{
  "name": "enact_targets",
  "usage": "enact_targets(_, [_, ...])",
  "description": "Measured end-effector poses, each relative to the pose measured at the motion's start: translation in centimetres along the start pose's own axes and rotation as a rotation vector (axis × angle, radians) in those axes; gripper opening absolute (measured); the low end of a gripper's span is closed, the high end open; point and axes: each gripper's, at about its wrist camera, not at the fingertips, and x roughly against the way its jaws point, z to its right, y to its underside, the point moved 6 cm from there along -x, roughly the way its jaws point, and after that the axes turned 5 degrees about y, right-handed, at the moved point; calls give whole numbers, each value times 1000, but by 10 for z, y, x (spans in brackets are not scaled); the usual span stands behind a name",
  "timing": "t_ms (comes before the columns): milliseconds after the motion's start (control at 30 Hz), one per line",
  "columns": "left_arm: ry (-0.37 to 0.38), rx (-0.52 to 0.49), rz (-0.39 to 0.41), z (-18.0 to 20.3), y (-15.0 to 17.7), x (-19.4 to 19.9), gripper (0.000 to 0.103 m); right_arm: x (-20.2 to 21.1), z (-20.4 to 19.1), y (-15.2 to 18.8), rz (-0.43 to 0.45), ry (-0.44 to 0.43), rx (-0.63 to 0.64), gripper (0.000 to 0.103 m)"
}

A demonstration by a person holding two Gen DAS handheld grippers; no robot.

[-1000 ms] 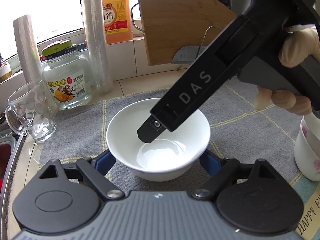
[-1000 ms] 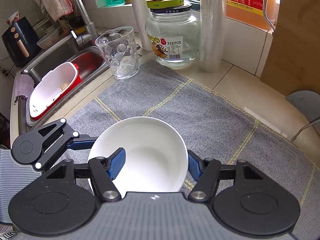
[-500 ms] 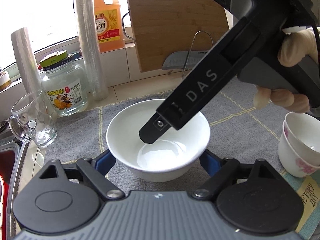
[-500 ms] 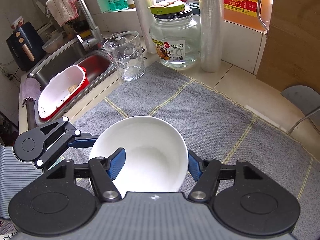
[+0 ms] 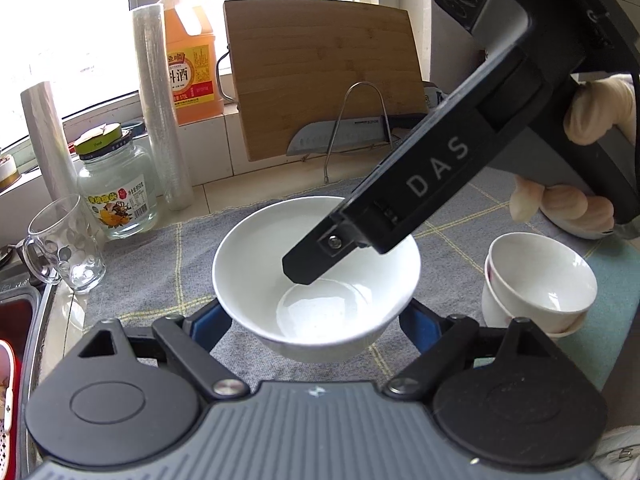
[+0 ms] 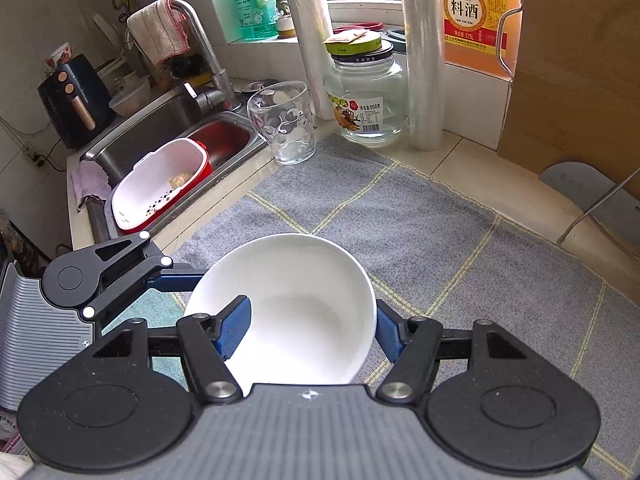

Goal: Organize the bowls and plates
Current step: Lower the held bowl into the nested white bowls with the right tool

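Left wrist view: the left tongs (image 5: 316,322) cradled the white bowl (image 5: 316,276) by its outer walls above the grey mat (image 5: 132,276); a loosened squeeze could drop it.

Right wrist view: the right tongs (image 6: 312,330) pinched the bowl's wall, one finger (image 6: 234,326) inside; uneven pulling might tip it.

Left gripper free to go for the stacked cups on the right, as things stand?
Probably not. The left gripper straddles the white bowl, and the right gripper, shut on that bowl's wall, crosses in front of the stacked cups.
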Motion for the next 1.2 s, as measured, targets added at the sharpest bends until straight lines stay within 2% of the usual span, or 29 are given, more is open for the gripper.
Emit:
enact_targets(433, [32, 0, 6, 58, -7, 18, 90, 55, 0, 37, 37, 8, -6, 71])
enact_targets(733, [71, -48, 17, 103, -16, 22, 90, 95, 12, 66, 61, 48, -18, 71])
enact_targets(1200, [170, -89, 6, 147, -24, -3, 90, 129, 46, 103, 81, 138, -101, 71])
